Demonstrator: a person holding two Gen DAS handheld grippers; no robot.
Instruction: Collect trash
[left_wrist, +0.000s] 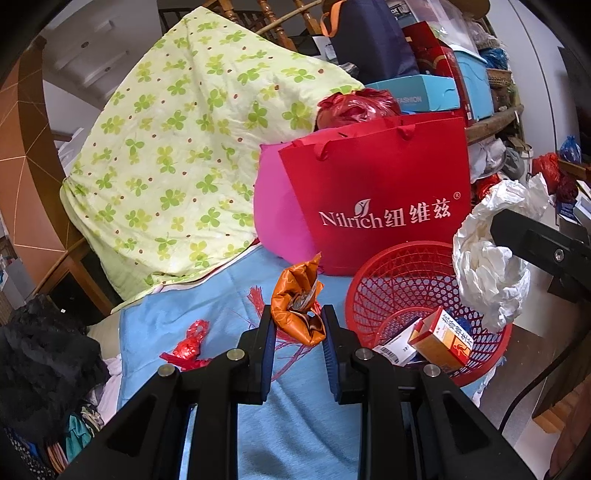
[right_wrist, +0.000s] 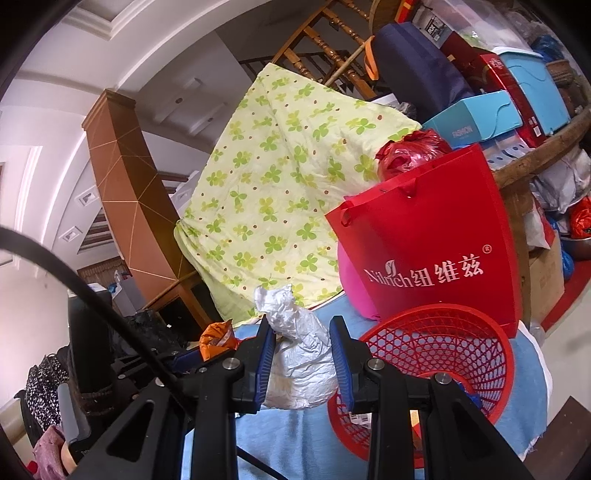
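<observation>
Left wrist view: your left gripper (left_wrist: 297, 325) clamps an orange wrapper (left_wrist: 299, 302) beside the red basket (left_wrist: 373, 291).
Your right gripper (right_wrist: 303, 338) grips crumpled white paper (right_wrist: 299, 347) at the basket's rim; a red gift bag (left_wrist: 376, 192) stands behind it, a red scrap (left_wrist: 188, 345) lies on the blue cloth (left_wrist: 221, 314).

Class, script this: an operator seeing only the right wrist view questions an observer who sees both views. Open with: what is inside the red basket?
Observer: Two small boxes lie in the red basket: an orange-and-white box and a white barcoded box.
Operator: Any trash left on the cloth?
Observer: Yes, a red foil wrapper lies on the blue cloth, left of the left gripper.
</observation>
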